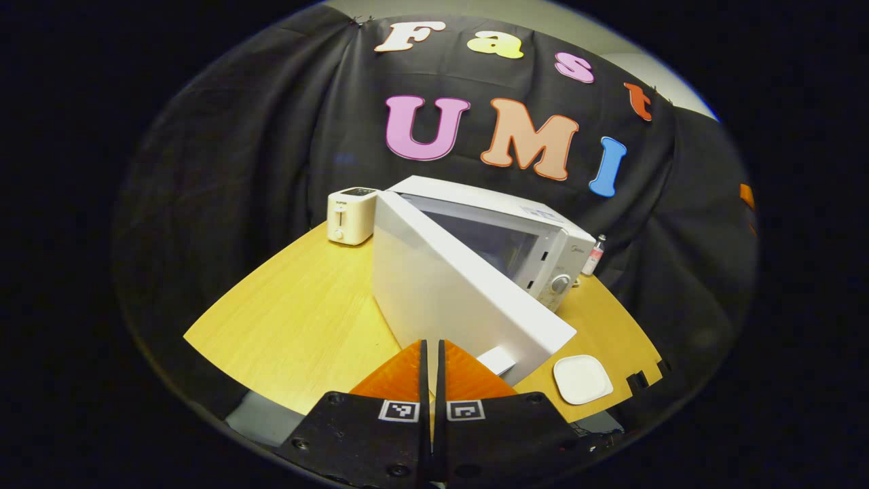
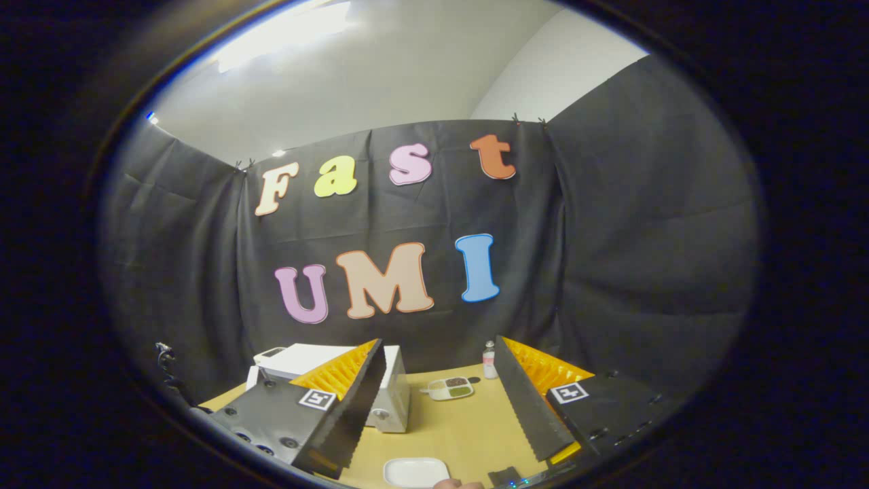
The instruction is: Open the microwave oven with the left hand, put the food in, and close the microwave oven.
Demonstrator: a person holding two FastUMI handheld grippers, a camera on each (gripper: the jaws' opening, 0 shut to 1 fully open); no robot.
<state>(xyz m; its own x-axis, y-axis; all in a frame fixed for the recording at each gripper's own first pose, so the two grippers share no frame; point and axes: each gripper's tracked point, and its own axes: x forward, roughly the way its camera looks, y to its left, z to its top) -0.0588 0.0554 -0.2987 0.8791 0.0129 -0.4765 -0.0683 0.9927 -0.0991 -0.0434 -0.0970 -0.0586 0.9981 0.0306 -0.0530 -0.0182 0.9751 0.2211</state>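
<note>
We judge the opening step is nearly done: the microwave door stands swung out on the counter; our left gripper has its fingers pressed together on nothing, just before the door's edge; our right gripper is spread wide, empty. The food, perhaps the tray far back by the bottle, must be fetched next; a white plate lies nearer, a toaster beside the oven; the door may crowd the reach.

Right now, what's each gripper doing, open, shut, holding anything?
Left gripper: shut, holding nothing, near the open microwave door.
Right gripper: open, empty, above the table.
</note>
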